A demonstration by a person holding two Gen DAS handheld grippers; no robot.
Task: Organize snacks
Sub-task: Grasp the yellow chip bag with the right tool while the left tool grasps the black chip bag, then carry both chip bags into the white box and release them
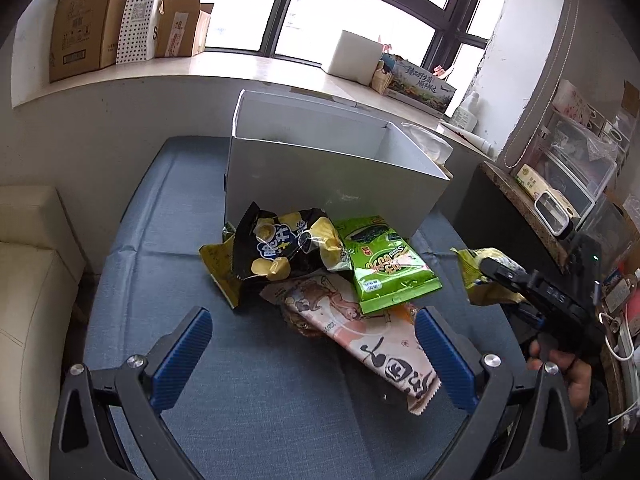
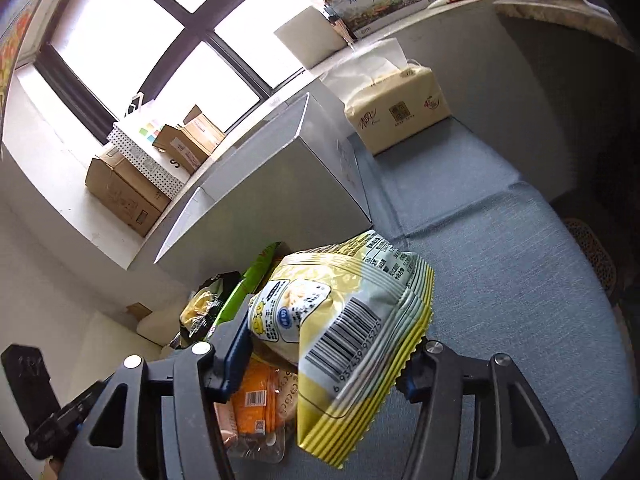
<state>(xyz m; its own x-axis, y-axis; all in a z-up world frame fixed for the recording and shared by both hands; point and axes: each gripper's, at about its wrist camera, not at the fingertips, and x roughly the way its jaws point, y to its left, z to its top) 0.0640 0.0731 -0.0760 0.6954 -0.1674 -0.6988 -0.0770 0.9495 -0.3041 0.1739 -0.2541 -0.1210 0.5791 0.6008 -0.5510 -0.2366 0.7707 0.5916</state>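
A pile of snack bags lies on the blue cloth in front of an open white box [image 1: 336, 176]: a black chip bag [image 1: 280, 248], a green seaweed bag [image 1: 384, 268] and a pink illustrated bag [image 1: 360, 332]. My left gripper [image 1: 316, 348] is open, low over the pink bag. My right gripper [image 2: 324, 356] is shut on a yellow snack bag [image 2: 348, 328], held above the cloth to the right of the pile; it also shows in the left wrist view [image 1: 480, 276]. The box [image 2: 272, 196] stands just behind it.
A tissue pack [image 2: 400, 112] sits on the cloth right of the box. Cardboard boxes [image 1: 92, 20] line the window sill. A cream sofa [image 1: 28, 280] is at the left. A cluttered shelf [image 1: 580, 168] stands at the right.
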